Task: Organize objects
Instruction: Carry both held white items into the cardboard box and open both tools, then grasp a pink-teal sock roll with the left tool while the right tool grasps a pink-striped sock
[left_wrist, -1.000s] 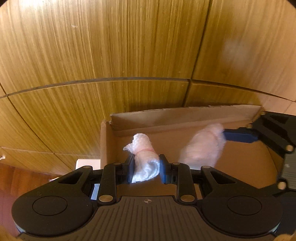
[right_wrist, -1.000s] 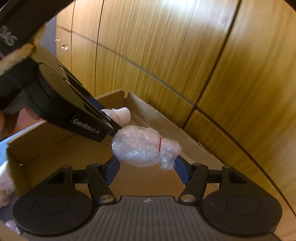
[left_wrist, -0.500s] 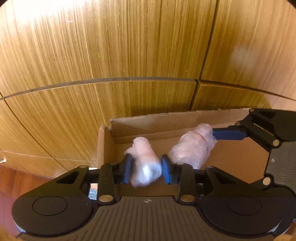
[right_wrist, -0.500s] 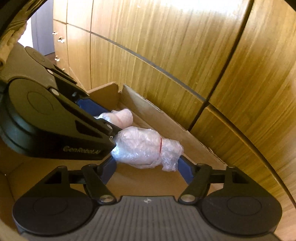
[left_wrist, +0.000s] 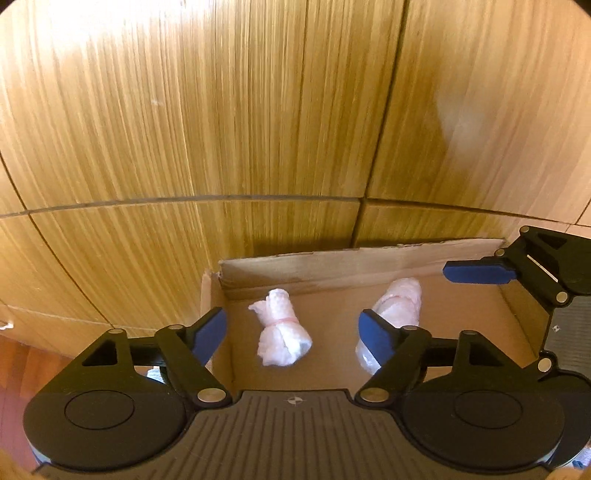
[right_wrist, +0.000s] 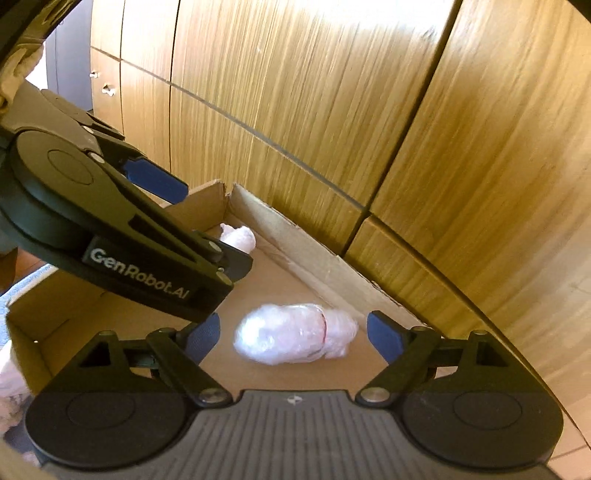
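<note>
Two white plastic-wrapped bundles, each tied with a red band, lie on the floor of an open cardboard box (left_wrist: 332, 264). The left bundle (left_wrist: 281, 328) lies free between the fingers of my left gripper (left_wrist: 293, 328), which is open above it. The right bundle (left_wrist: 400, 301) lies beside it, partly behind my left gripper's right finger. In the right wrist view that bundle (right_wrist: 295, 339) lies between the fingers of my right gripper (right_wrist: 293, 338), which is open. The left bundle (right_wrist: 238, 238) shows farther back in the box (right_wrist: 325, 266).
The box stands against a wall of wooden cabinet panels (left_wrist: 258, 129). The left gripper's black body (right_wrist: 110, 229) crosses the left of the right wrist view. The right gripper's finger (left_wrist: 480, 272) shows at the right edge of the left wrist view. More white wrapped items (right_wrist: 9, 384) lie outside the box.
Both grippers have opened and let go of their bundles, which now lie on the box floor. Both grippers have lifted a little.
</note>
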